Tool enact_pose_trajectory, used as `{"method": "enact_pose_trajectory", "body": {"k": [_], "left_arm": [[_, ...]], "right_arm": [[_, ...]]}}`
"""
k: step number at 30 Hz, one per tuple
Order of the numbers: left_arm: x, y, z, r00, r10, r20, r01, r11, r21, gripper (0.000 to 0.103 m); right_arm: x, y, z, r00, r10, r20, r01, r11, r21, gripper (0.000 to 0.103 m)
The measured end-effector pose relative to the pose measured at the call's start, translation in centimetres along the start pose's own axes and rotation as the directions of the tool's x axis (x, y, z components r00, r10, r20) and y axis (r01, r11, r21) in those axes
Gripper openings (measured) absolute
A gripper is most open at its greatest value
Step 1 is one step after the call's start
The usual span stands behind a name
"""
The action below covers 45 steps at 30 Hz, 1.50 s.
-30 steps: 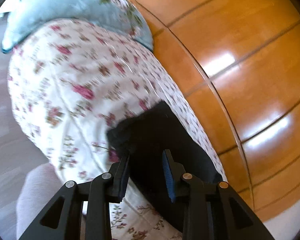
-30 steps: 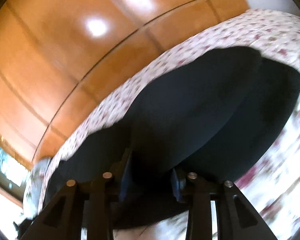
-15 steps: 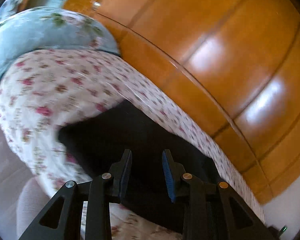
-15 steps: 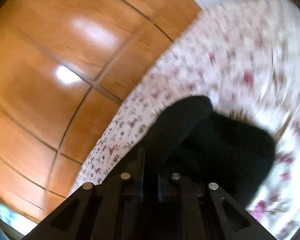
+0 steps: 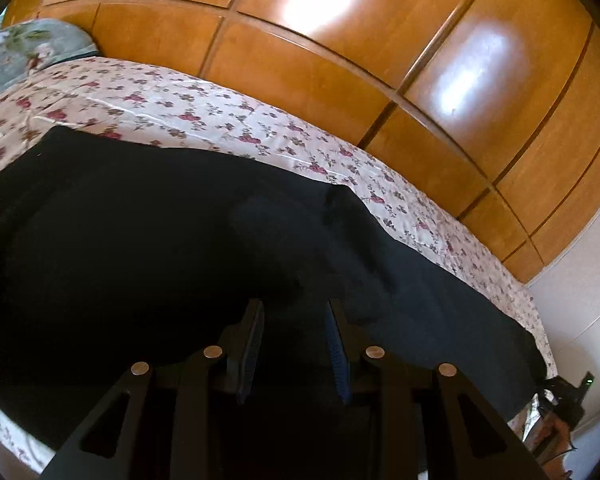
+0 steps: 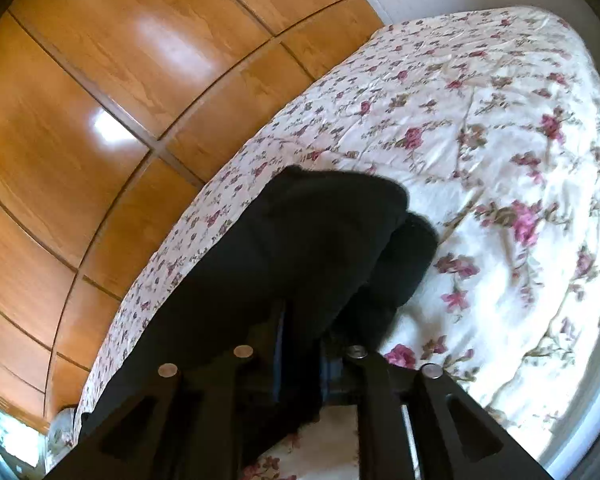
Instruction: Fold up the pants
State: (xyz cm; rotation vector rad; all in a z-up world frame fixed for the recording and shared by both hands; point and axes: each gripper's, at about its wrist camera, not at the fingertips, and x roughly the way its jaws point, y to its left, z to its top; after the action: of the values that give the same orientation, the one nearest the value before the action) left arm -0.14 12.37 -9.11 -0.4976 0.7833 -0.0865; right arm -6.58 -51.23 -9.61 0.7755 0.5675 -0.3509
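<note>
While spread long and flat across the floral bedspread (image 5: 236,128), black pants (image 5: 148,240) filling the left wrist view from nine o'clock to four o'clock. Left gripper (image 5: 294,344) hovering above the dark cloth, jaws partly apart, nothing visibly pinched between them. Right gripper (image 6: 300,360) clamped on a fold of the pants (image 6: 320,232), jaws easing open yet fabric between them. Wooden wardrobe (image 6: 100,80) at ten o'clock.

Open bedspread at right, wardrobe wall beyond

From the right wrist view, bare floral bedspread (image 6: 500,128) lies free from one to four o'clock; the wooden wardrobe (image 6: 100,80) blocks nine to twelve, black pants (image 6: 300,240) at centre.
</note>
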Motion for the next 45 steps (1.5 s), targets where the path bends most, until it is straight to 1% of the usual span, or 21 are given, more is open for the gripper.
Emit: {"method": "enact_pose_trajectory", "body": {"k": [3, 4, 6, 8, 9, 11, 13, 15, 16, 19, 21, 23, 28, 30, 32, 33, 34, 37, 40, 43, 45], "left_arm": [[1.1, -0.3, 1.1, 1.0, 0.021, -0.002, -0.021, 1.0, 0.02, 0.03], [1.3, -0.3, 1.6, 1.0, 0.025, 0.011, -0.025, 0.999, 0.026, 0.031], [2.3, -0.4, 2.9, 0.999, 0.048, 0.013, -0.049, 0.998, 0.043, 0.031], [3.2, -0.4, 3.9, 0.999, 0.05, 0.017, -0.051, 0.997, 0.053, 0.032], [3.9, -0.5, 4.4, 0.998, 0.061, 0.013, -0.062, 0.996, 0.066, 0.032], [4.7, -0.6, 4.7, 0.998, 0.063, 0.012, -0.064, 0.995, 0.076, 0.032], [5.6, -0.2, 4.5, 0.997, 0.072, -0.006, -0.072, 0.995, 0.071, 0.032], [5.7, 0.3, 3.8, 0.998, 0.069, -0.011, -0.069, 0.996, 0.048, 0.032], [5.1, 0.4, 3.4, 0.998, 0.065, 0.0, -0.065, 0.997, 0.043, 0.032], [3.9, 0.3, 2.3, 0.998, 0.061, 0.006, -0.061, 0.997, 0.055, 0.032], [3.2, 0.5, 1.7, 0.998, 0.065, 0.004, -0.065, 0.996, 0.061, 0.032], [2.5, 0.9, 1.3, 0.999, 0.053, 0.007, -0.054, 0.997, 0.05, 0.033], [2.4, 1.2, 1.3, 0.999, 0.04, 0.0, -0.04, 0.999, 0.032, 0.034], [2.4, 1.4, 1.8, 1.0, 0.014, -0.009, -0.014, 1.0, -0.004, 0.041], [2.8, 1.5, 2.3, 1.0, -0.008, -0.025, 0.007, 0.999, -0.038, 0.046], [3.1, 1.5, 2.6, 0.999, -0.009, -0.034, 0.007, 0.999, -0.052, 0.046], [3.3, 1.5, 2.9, 0.999, -0.007, -0.039, 0.005, 0.998, -0.064, 0.047], [4.7, 2.0, 4.2, 0.998, 0.021, -0.054, -0.025, 0.997, -0.078, 0.047], [6.2, 1.6, 4.5, 0.997, 0.058, -0.049, -0.059, 0.998, -0.006, 0.047], [6.6, 1.1, 3.9, 0.996, 0.091, -0.013, -0.09, 0.994, 0.064, 0.047], [6.4, 0.7, 3.7, 0.994, 0.11, -0.008, -0.109, 0.99, 0.085, 0.048]], "right_arm": [[-3.2, 1.3, 0.2, 0.985, -0.096, 0.146, 0.102, 0.994, -0.038, 0.021], [-4.2, 2.3, 0.1, 0.977, -0.102, 0.189, 0.116, 0.991, -0.066, 0.023], [-5.6, 4.9, -0.6, 0.974, -0.04, 0.222, 0.078, 0.983, -0.167, 0.023], [-5.2, 8.0, -1.8, 0.986, 0.046, 0.161, 0.002, 0.959, -0.283, 0.023], [-4.4, 10.3, -2.9, 0.991, 0.108, 0.082, -0.072, 0.932, -0.355, 0.023], [-2.8, 14.1, -5.4, 0.977, 0.204, -0.06, -0.209, 0.875, -0.437, 0.023], [-0.8, 18.5, -8.9, 0.938, 0.269, -0.22, -0.345, 0.792, -0.504, 0.023], [0.8, 22.2, -12.0, 0.901, 0.279, -0.333, -0.425, 0.723, -0.545, 0.023], [1.8, 24.8, -14.1, 0.868, 0.284, -0.407, -0.484, 0.671, -0.562, 0.024], [3.6, 30.1, -18.5, 0.81, 0.29, -0.509, -0.575, 0.56, -0.596, 0.032], [5.1, 33.4, -20.6, 0.767, 0.301, -0.567, -0.632, 0.507, -0.586, 0.033], [6.8, 36.2, -22.4, 0.73, 0.29, -0.619, -0.671, 0.479, -0.566, 0.033], [12.1, 41.7, -25.9, 0.694, 0.201, -0.692, -0.688, 0.468, -0.554, 0.033], [13.8, 42.9, -27.3, 0.654, 0.144, -0.743, -0.71, 0.458, -0.536, 0.033], [15.4, 43.4, -28.9, 0.663, 0.072, -0.745, -0.691, 0.442, -0.572, 0.024], [15.9, 43.7, -29.2, 0.655, 0.078, -0.752, -0.701, 0.435, -0.566, 0.02], [16.1, 44.0, -29.2, 0.66, 0.092, -0.746, -0.701, 0.432, -0.567, 0.013], [17.0, 45.2, -28.9, 0.694, 0.108, -0.711, -0.673, 0.447, -0.589, 0.01], [18.4, 45.2, -30.2, 0.709, 0.097, -0.699, -0.661, 0.437, -0.61, 0.009], [19.0, 44.6, -29.2, 0.689, 0.122, -0.715, -0.671, 0.481, -0.565, 0.007], [18.8, 44.3, -28.3, 0.663, 0.158, -0.732, -0.691, 0.505, -0.517, 0.009]]}}
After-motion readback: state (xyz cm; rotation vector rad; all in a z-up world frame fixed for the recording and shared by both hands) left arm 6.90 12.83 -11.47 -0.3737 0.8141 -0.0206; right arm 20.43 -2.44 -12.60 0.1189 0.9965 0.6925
